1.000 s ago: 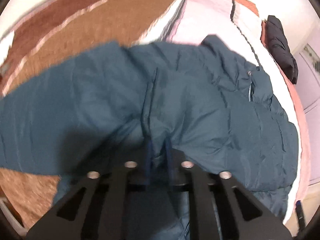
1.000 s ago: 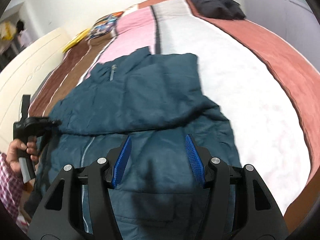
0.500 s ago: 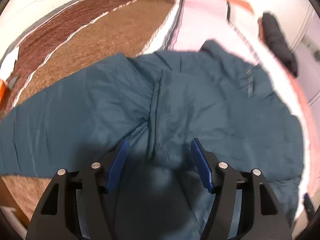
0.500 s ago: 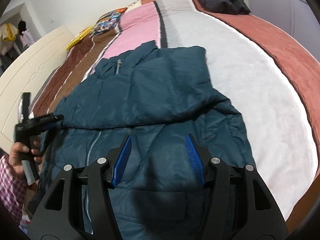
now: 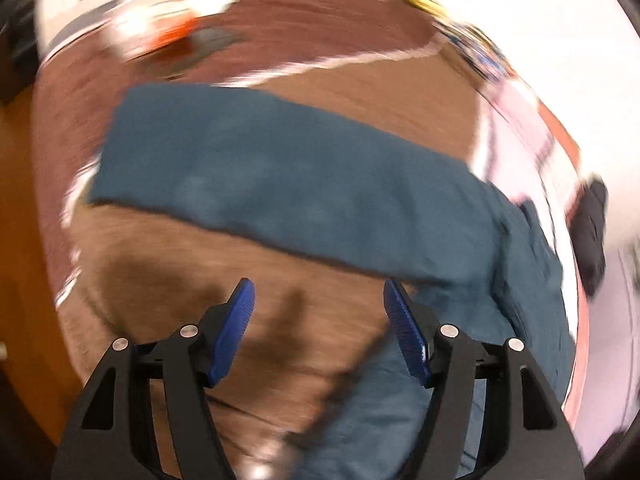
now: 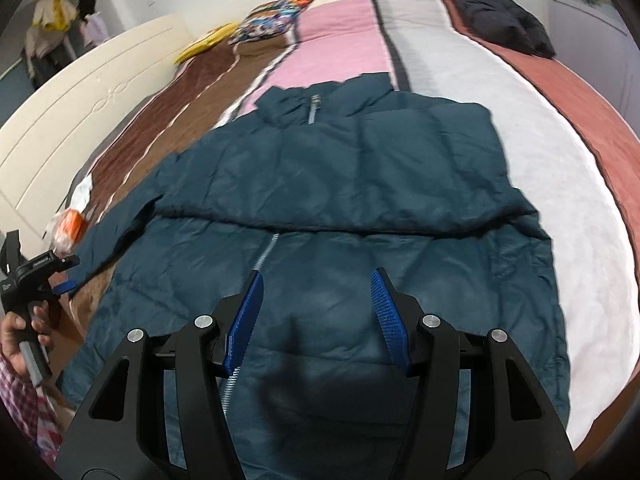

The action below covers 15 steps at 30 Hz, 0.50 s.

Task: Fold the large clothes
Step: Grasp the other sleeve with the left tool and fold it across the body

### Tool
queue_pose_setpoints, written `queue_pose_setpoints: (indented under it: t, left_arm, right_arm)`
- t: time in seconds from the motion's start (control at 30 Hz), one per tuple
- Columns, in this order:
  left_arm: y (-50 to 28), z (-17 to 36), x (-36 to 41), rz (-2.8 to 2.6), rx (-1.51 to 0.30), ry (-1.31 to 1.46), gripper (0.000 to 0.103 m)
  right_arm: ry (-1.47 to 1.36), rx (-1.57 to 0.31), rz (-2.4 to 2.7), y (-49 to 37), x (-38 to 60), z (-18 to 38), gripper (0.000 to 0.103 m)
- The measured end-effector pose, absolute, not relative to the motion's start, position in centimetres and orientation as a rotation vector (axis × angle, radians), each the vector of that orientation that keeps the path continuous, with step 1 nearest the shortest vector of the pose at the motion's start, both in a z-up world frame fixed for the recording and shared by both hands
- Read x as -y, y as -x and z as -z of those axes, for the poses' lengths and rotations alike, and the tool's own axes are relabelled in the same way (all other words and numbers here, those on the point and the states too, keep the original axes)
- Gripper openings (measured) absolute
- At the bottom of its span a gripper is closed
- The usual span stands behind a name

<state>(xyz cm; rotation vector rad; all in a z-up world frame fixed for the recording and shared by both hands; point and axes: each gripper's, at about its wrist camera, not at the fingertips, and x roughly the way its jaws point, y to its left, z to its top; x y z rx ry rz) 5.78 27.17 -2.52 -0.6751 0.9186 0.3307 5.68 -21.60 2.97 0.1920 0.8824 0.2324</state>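
Teal jacket lies flat on the striped bedspread, cream headboard beyond. My left gripper and right gripper both gape wide, holding nothing.

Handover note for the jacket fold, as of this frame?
Left gripper: open, empty, over bare blanket just short of the outstretched sleeve; view is motion-blurred.
Right gripper: open, empty, above the jacket front near the zipper.
Jacket: flat on the bed, zipped, collar away from you. One sleeve folded across the chest.
Left: fold the other sleeve in, then fold the body.
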Motion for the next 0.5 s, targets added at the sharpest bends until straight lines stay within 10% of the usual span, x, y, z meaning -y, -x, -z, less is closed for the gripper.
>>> queue_pose_setpoints:
  t: [0.5]
  left_arm:
    - [-8.4,8.5,-34.7,-0.43,-0.825,1.157,0.066]
  right_arm:
    - [-0.12,-0.903,-0.211,-5.7,19.4,-2.7,0.056]
